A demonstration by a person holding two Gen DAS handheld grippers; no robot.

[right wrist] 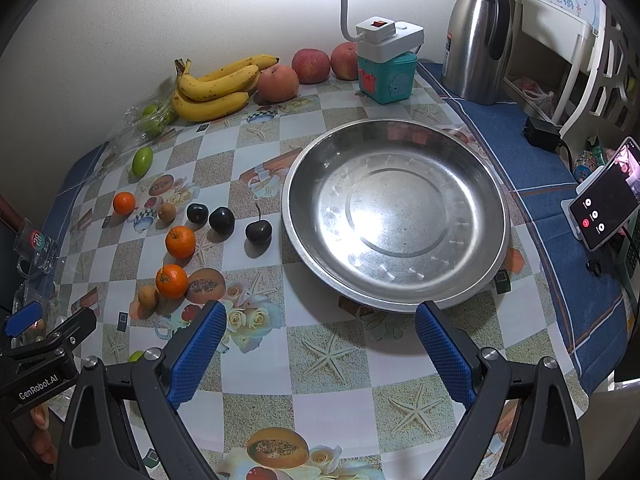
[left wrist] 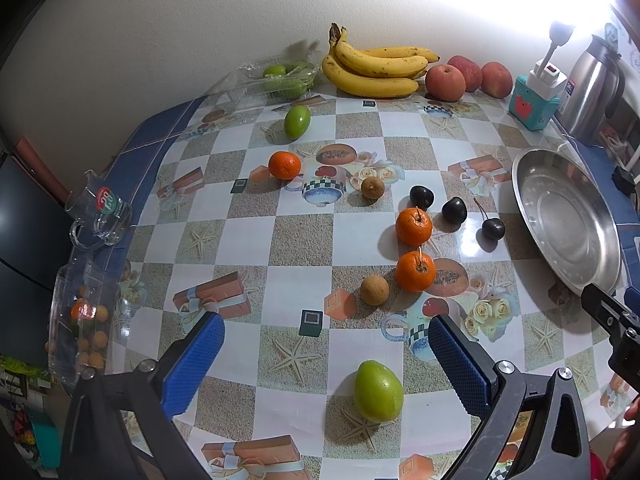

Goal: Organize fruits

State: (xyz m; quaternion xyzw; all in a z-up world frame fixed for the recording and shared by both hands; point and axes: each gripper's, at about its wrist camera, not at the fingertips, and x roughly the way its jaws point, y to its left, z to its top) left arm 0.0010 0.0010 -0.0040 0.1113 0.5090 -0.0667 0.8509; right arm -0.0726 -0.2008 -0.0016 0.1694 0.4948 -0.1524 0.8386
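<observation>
Our left gripper [left wrist: 326, 360] has its jaws wide apart with the green fruit [left wrist: 378, 391] lying just ahead between them, while our right gripper [right wrist: 320, 350], also wide apart and holding nothing, faces the empty metal bowl [right wrist: 496, 248].

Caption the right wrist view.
Open right gripper faces an empty steel basin; loose oranges and cherries lie left.

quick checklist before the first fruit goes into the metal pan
1. Left tool open and holding nothing: ok.
2. Right tool open and holding nothing: ok.
3. Metal pan has no fruit in it, room to fill: ok.
4. Green fruit lies loose just ahead of the left tool, nothing touching it: ok.
5. Cherry nearest the pan sits apart from the rim: ok.
6. Whether the pan would slide on the glossy tablecloth: cannot tell.
</observation>
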